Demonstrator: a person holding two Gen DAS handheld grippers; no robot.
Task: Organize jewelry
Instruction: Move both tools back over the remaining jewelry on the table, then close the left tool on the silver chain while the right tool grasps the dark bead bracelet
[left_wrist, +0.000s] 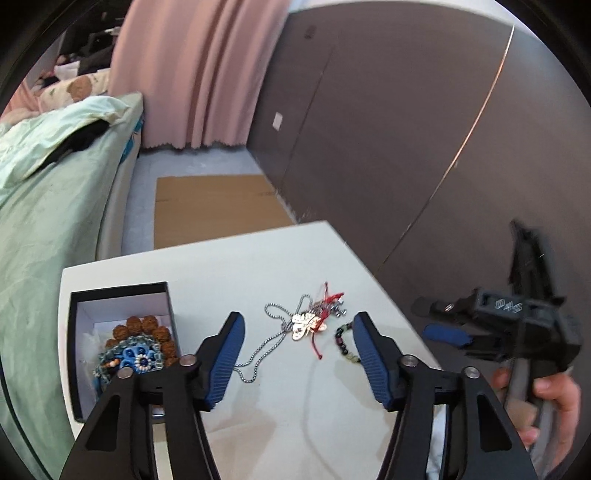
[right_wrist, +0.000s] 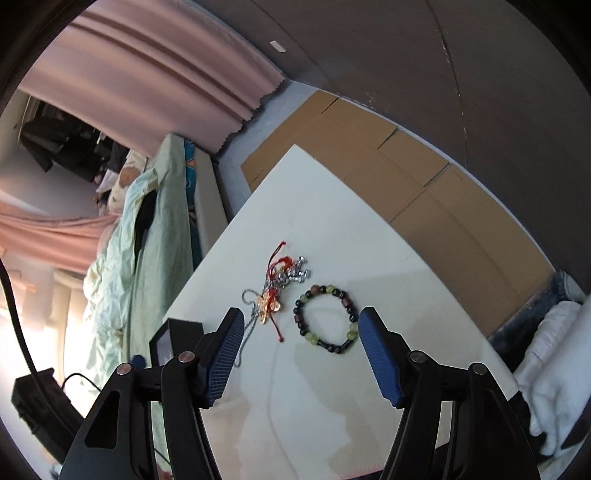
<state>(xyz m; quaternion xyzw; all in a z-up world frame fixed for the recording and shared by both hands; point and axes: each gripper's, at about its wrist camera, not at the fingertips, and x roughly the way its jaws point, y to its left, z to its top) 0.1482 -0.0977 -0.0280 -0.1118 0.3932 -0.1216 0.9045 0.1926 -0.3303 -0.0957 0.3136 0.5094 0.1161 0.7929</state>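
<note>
Holding brown beads (left_wrist: 147, 328) and a blue beaded piece (left_wrist: 133, 360), the box (left_wrist: 122, 291) sits at nine o'clock on the surface (left_wrist: 258, 266) — chain (left_wrist: 273, 332) and bracelet (right_wrist: 325, 317) lie loose at centre; both tools, left (left_wrist: 297, 352) and right (right_wrist: 301, 354), spread, empty.

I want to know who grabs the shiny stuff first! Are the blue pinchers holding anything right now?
No, nothing is held. The left gripper and the right gripper are both open and empty. The bead bracelet and chain necklace lie on the table.

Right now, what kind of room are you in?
Probably a bedroom. There's a bed with pale green bedding, a pink curtain, and a small white table holding jewelry and a black box.
</note>
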